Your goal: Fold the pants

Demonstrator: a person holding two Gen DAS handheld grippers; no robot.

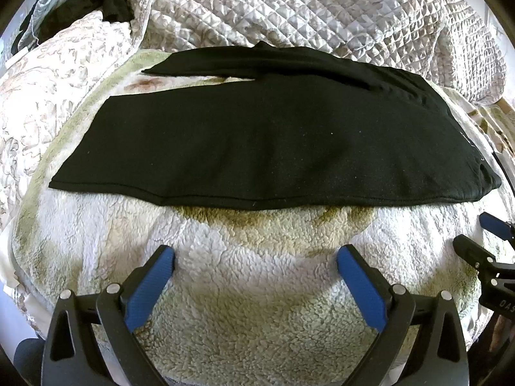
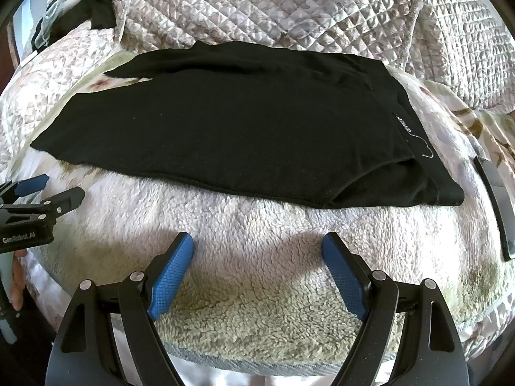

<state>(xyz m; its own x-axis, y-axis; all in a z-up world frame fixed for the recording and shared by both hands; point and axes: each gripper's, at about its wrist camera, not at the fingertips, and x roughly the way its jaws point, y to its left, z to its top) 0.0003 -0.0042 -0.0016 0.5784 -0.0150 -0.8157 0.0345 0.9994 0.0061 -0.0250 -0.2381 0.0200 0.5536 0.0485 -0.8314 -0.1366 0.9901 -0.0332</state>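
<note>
Black pants (image 1: 273, 148) lie flat on a fluffy white blanket (image 1: 257, 289), folded lengthwise with one leg on the other, waistband to the right. They also show in the right wrist view (image 2: 241, 122), with a small label (image 2: 402, 122) near the waistband. My left gripper (image 1: 256, 257) is open and empty, hovering over the blanket just short of the pants' near edge. My right gripper (image 2: 257, 247) is open and empty, also short of the near edge. Each gripper shows in the other's view: the right one (image 1: 479, 234) and the left one (image 2: 54, 189).
A quilted bedspread (image 1: 305, 9) is bunched behind the pants. Another dark garment (image 1: 106, 0) lies at the far left. A dark flat object (image 2: 495, 206) lies on the bed to the right of the waistband.
</note>
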